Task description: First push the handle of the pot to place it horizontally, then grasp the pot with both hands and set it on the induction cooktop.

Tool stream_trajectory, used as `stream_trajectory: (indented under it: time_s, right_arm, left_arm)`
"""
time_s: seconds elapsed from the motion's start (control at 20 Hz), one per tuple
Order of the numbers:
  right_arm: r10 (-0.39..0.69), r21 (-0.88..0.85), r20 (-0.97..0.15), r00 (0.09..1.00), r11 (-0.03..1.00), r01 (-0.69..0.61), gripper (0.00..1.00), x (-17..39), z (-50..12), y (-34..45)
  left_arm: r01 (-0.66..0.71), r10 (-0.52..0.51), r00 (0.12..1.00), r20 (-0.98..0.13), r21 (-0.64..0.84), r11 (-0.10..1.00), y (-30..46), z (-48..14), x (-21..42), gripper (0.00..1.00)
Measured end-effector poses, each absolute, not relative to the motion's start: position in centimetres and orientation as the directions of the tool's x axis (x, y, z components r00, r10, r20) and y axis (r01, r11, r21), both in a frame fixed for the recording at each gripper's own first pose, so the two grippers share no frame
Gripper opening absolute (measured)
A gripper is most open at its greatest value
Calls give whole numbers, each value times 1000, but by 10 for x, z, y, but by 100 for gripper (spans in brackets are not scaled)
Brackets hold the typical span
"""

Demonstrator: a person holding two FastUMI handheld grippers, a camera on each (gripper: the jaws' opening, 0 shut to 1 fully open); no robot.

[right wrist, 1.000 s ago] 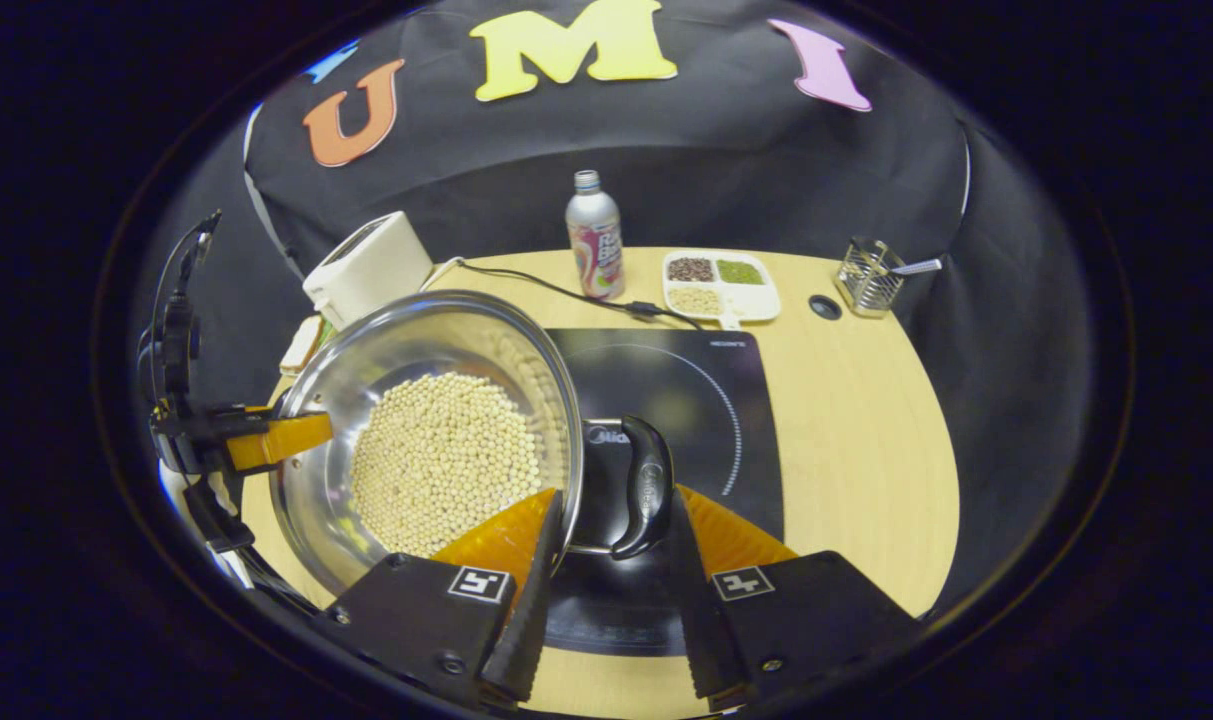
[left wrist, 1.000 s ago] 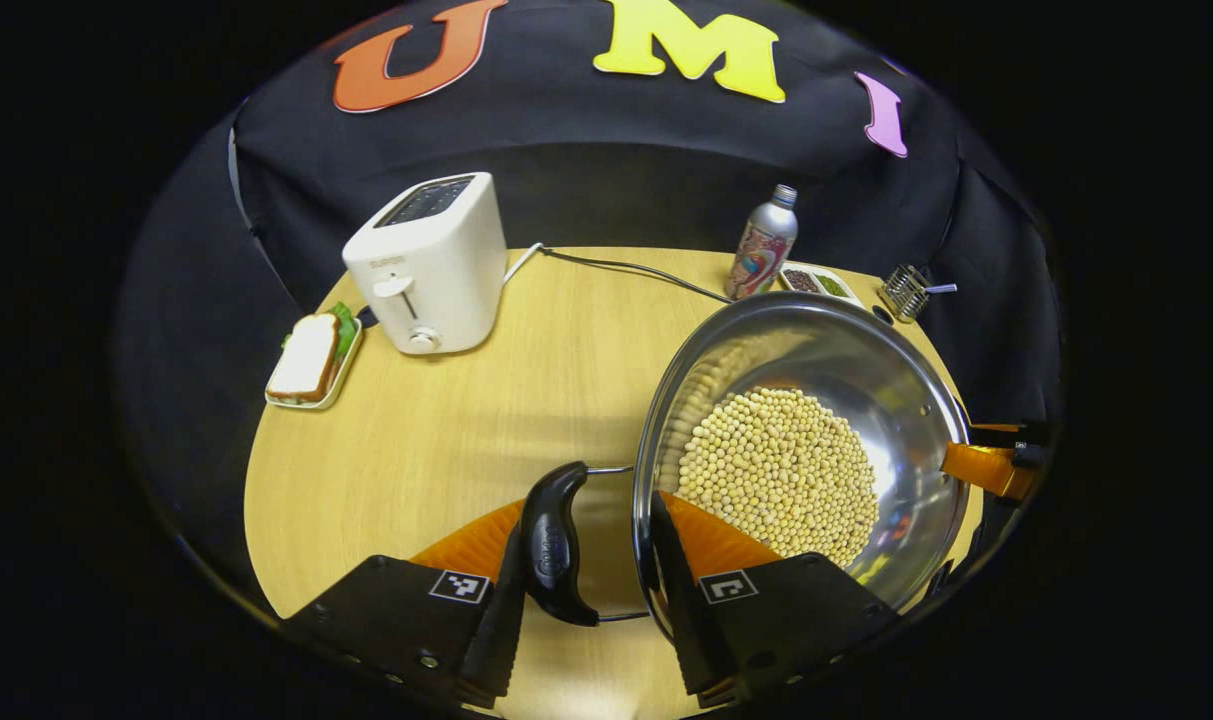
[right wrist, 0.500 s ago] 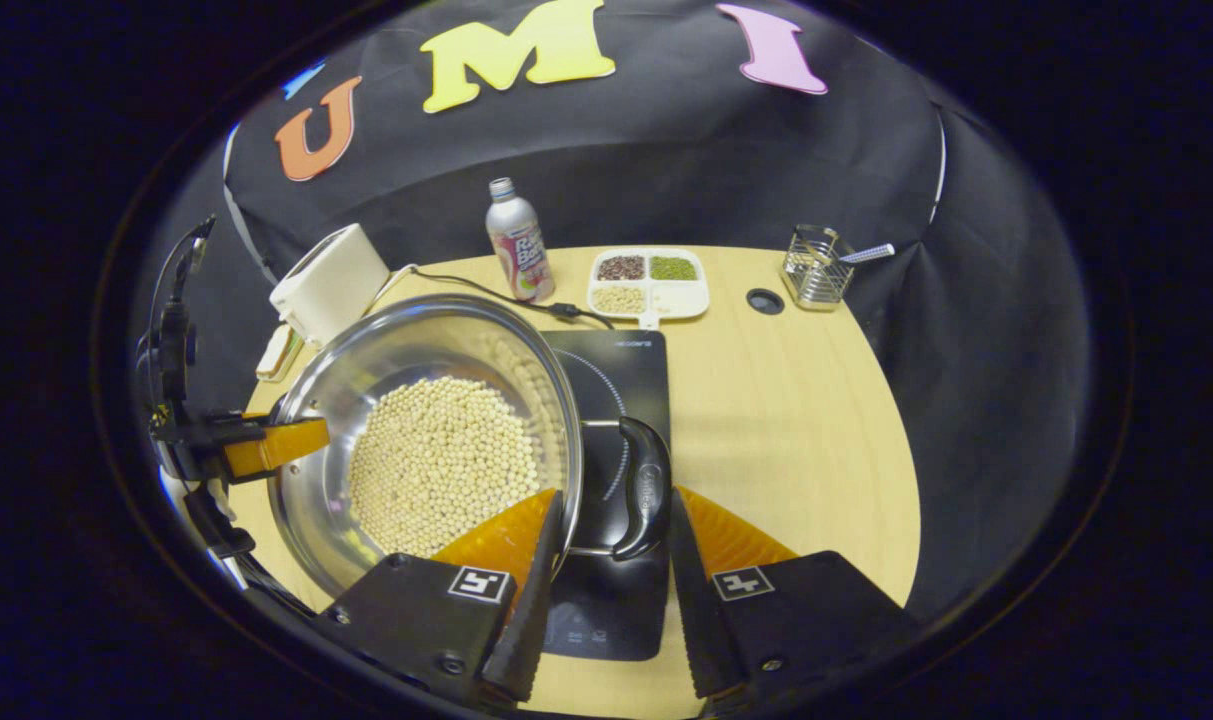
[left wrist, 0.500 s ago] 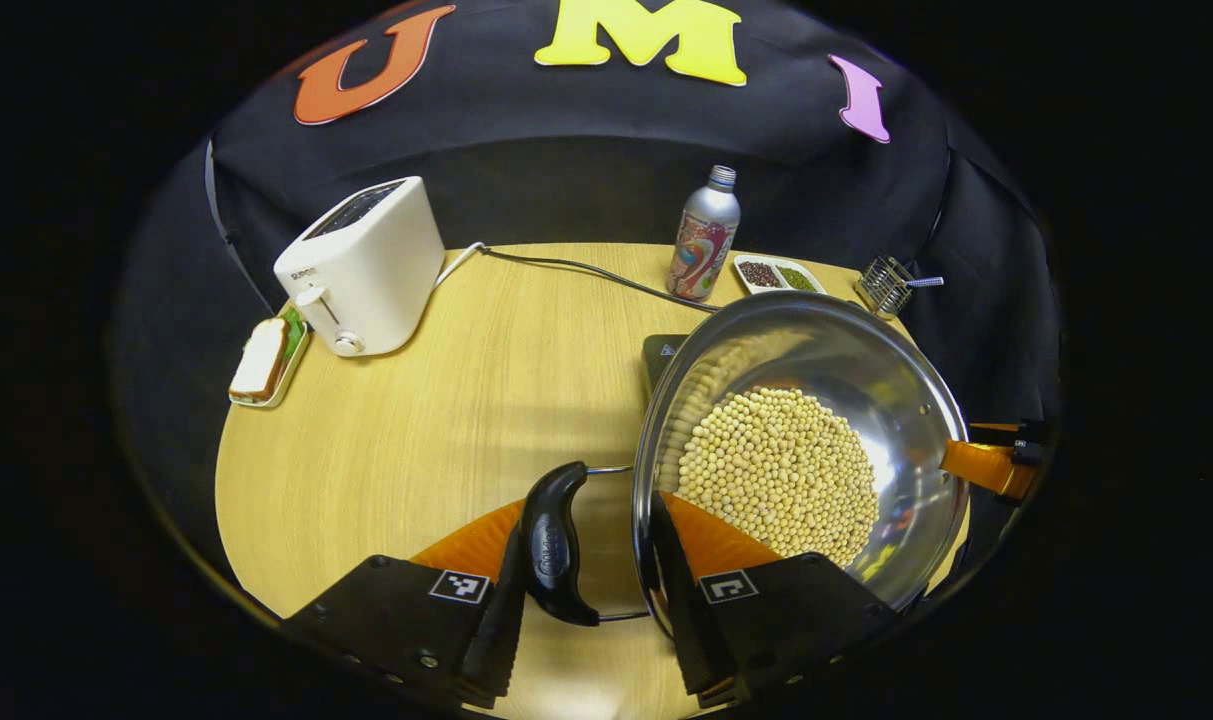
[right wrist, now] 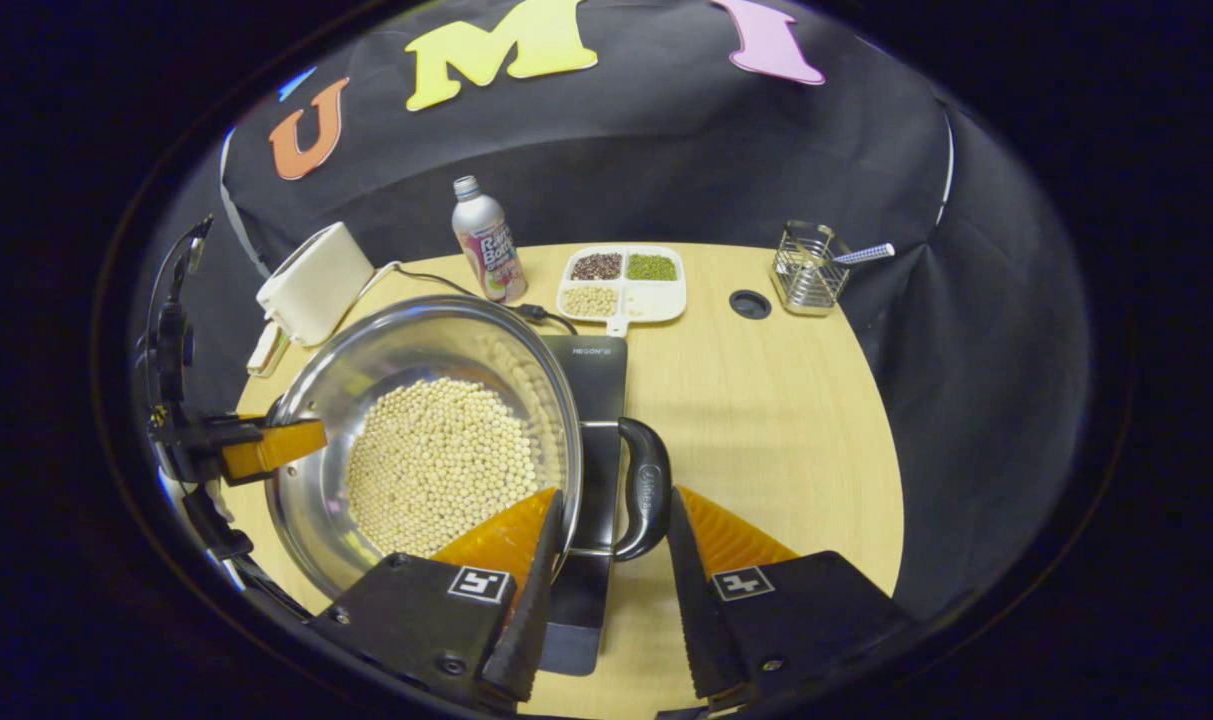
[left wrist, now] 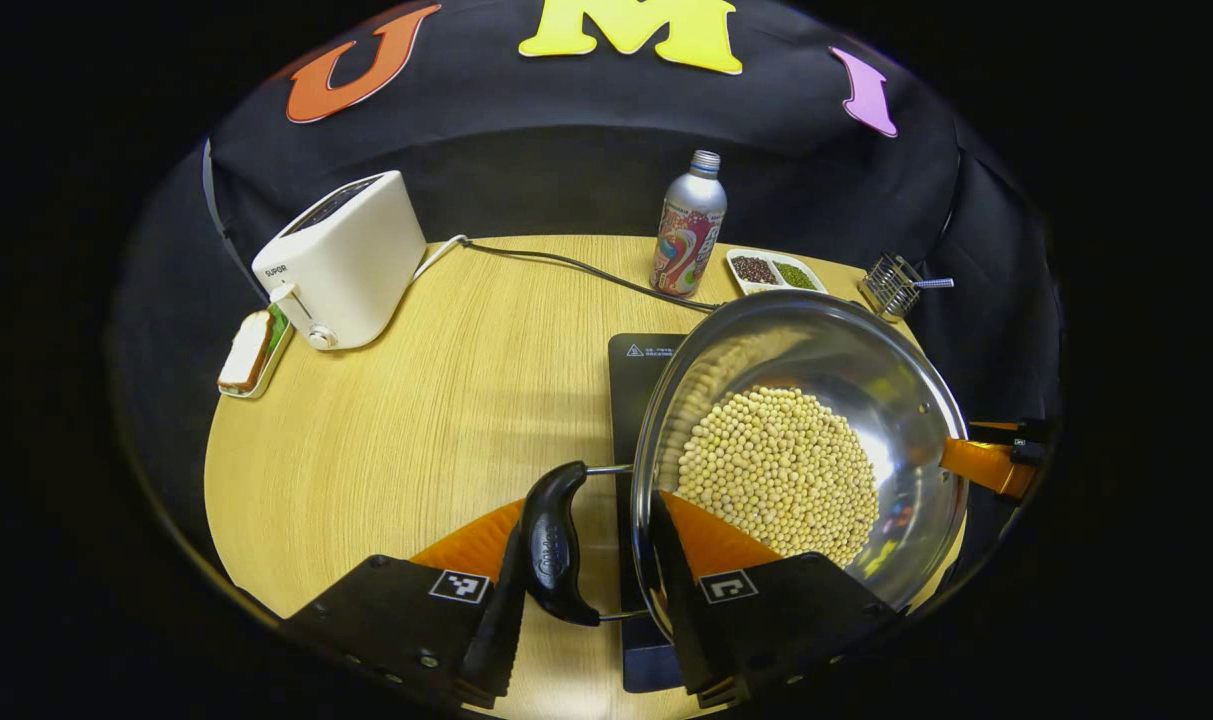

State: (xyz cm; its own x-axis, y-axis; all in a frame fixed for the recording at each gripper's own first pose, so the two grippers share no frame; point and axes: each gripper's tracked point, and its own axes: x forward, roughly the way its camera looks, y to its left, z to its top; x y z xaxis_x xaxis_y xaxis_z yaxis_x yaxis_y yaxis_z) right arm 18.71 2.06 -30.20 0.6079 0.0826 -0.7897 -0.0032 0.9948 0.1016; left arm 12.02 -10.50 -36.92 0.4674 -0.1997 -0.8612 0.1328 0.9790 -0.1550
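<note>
The steel pot (left wrist: 866, 400), filled with pale beans (left wrist: 776, 470), is sitting over the black induction cooktop (left wrist: 641, 360), covering most of it; whether its base is touching the cooktop cannot be told. In the left gripper view a strip of the cooktop is showing along the pot's left side, and in the right gripper view a strip is showing along its right side.

The left gripper (left wrist: 588, 580) is straddling the pot's left black handle (left wrist: 554, 545) and the rim beside it. Its jaws are standing partly apart, one finger outside the handle and the other inside the rim over the beans. The right gripper (right wrist: 606, 570) is doing the same on the opposite handle (right wrist: 646, 490), one finger inside the rim and one outside the handle. Whether the fingers are pressing on the handles cannot be told.

Beyond the pot, at the back of the desk (left wrist: 446, 400), a silver bottle (left wrist: 688, 225) is standing upright, with a divided tray of grains (right wrist: 621, 285) just beside it and a wire holder (right wrist: 806, 270) farther along. A white toaster (left wrist: 341, 260) is standing well apart from the pot, a sandwich (left wrist: 248, 350) lying next to it.
</note>
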Motion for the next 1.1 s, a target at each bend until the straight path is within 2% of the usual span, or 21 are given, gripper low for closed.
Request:
stream_trajectory:
  time_s: [0.15,0.2,0.25,0.3,0.4,0.45,0.55,0.6,0.65,1.1]
  right_arm:
    - [85,99,-790,607,995,-9,58,196,-308,15]
    - [84,92,-787,611,996,-17,58,198,-308,13]
    - [84,91,-788,610,996,-19,58,199,-308,13]
    - [88,103,-791,606,995,-11,58,200,-308,12]
    - [98,120,-782,615,993,-5,58,199,-308,11]
    - [98,117,-781,617,993,-10,58,200,-308,10]
    - [99,123,-775,625,992,-4,58,201,-309,8]
    - [98,126,-770,630,992,0,58,203,-310,8]
    - [96,127,-768,633,992,3,58,203,-309,7]
    - [59,110,-749,659,993,35,58,201,-312,6]
  left_arm:
    - [127,-201,466,-862,-160,979,-107,-372,124,70]
    - [125,-202,463,-863,-162,979,-108,-373,124,61]
    - [124,-206,464,-862,-167,978,-108,-375,125,61]
    - [126,-208,466,-860,-169,978,-109,-375,126,70]
    - [124,-210,470,-857,-171,977,-110,-376,127,70]
    - [126,-213,469,-857,-173,977,-112,-376,127,61]
    - [131,-211,474,-855,-169,977,-114,-376,128,61]
    - [128,-212,479,-852,-171,977,-114,-377,130,66]
    - [129,-213,482,-850,-172,977,-116,-376,130,61]
    - [163,-225,488,-843,-165,973,-119,-377,135,62]
